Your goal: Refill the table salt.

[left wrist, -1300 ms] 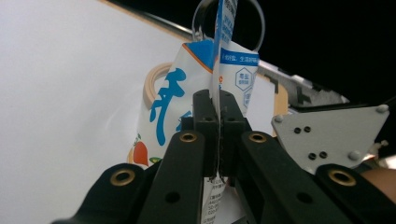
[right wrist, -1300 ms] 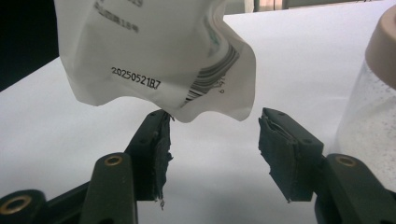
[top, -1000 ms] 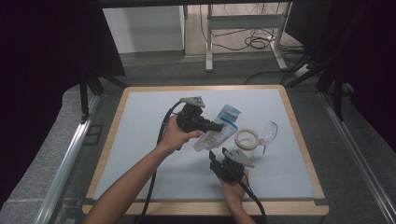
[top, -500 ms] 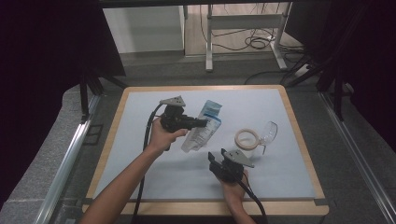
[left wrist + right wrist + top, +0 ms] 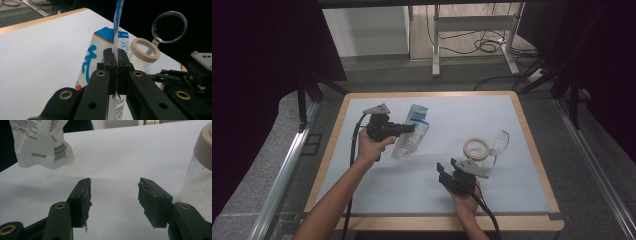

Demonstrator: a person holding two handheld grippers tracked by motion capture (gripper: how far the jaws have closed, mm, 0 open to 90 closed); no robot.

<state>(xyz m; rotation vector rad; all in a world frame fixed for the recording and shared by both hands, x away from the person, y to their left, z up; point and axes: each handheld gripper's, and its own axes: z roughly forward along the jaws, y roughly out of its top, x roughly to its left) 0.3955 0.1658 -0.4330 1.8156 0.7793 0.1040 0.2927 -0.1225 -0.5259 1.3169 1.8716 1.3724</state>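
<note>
Pouch: lifted and carried, set-down pending

Pouch [image 5: 412, 132], white with blue print, hangs off the board [image 5: 362, 170] at far left, top seam pinched flat in the left gripper [image 5: 404, 129], jaws pressed together. Right gripper [image 5: 446, 175], near centre, spread with nothing between. Jar [image 5: 476, 148] and its clear lid [image 5: 499, 141] at right. Step: transport. Next move likely calls for lowering the pouch before release

My left tool [image 5: 408, 128] holds the pouch [image 5: 412, 136] over the bench [image 5: 362, 175], left of the jar [image 5: 477, 148]. My right tool [image 5: 444, 172] sits before the jar, the lid [image 5: 499, 141] just beside it.
</note>
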